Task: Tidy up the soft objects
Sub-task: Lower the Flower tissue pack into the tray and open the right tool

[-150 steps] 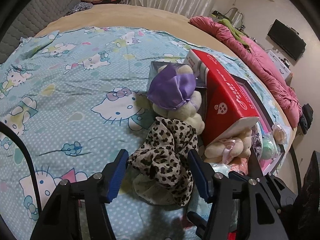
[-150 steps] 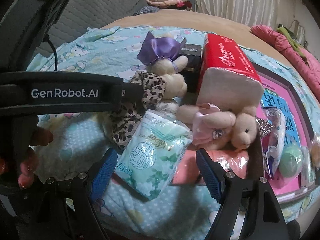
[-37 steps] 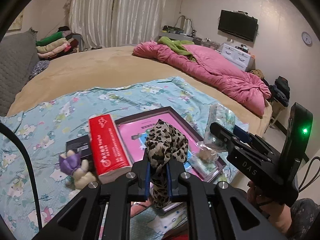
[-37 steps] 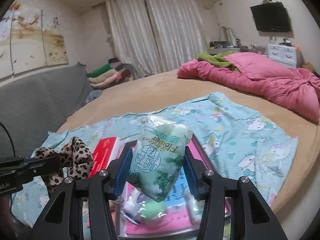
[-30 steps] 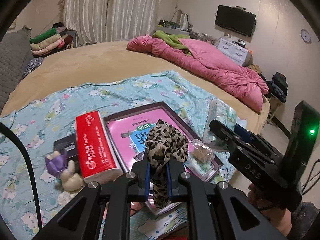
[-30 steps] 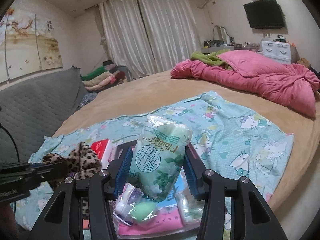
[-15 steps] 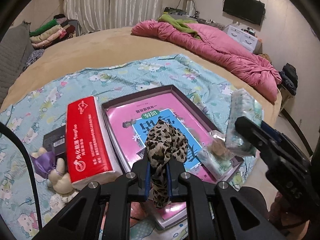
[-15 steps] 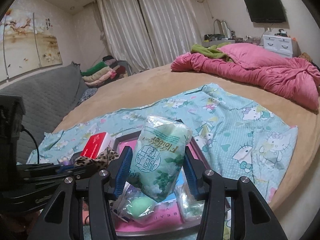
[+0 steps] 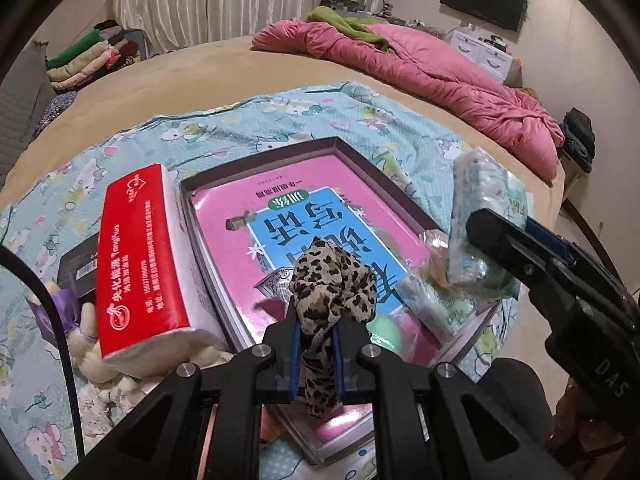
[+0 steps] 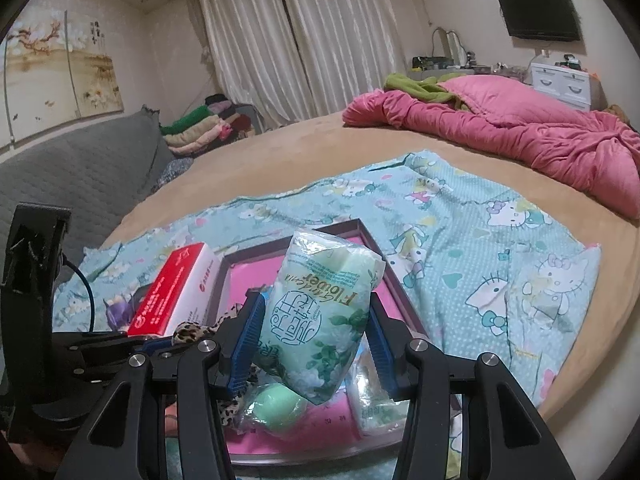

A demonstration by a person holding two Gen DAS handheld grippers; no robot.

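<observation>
My left gripper (image 9: 316, 338) is shut on a leopard-print scrunchie (image 9: 330, 288), held just above the near end of a dark-rimmed box (image 9: 280, 150) with a pink and blue book cover inside. My right gripper (image 10: 316, 336) is shut on a green tissue pack (image 10: 320, 312), hanging over the same box (image 10: 304, 228). In the left wrist view that tissue pack (image 9: 482, 216) and the right gripper's black body sit at the right. In the right wrist view the scrunchie (image 10: 188, 330) peeks out at lower left.
A red tissue box (image 9: 140, 248) leans on the box's left side, with a plush toy with a purple bow (image 9: 76, 320) and a black box (image 9: 78, 264) beside it. A green ball (image 10: 280, 406) and another tissue pack (image 10: 374, 404) lie in the box. Pink duvet (image 9: 440, 76) lies far right.
The left gripper has sunk toward the box with the scrunchie, so the box looks bigger and closer. The right gripper has dipped a little, still holding the tissue pack.
</observation>
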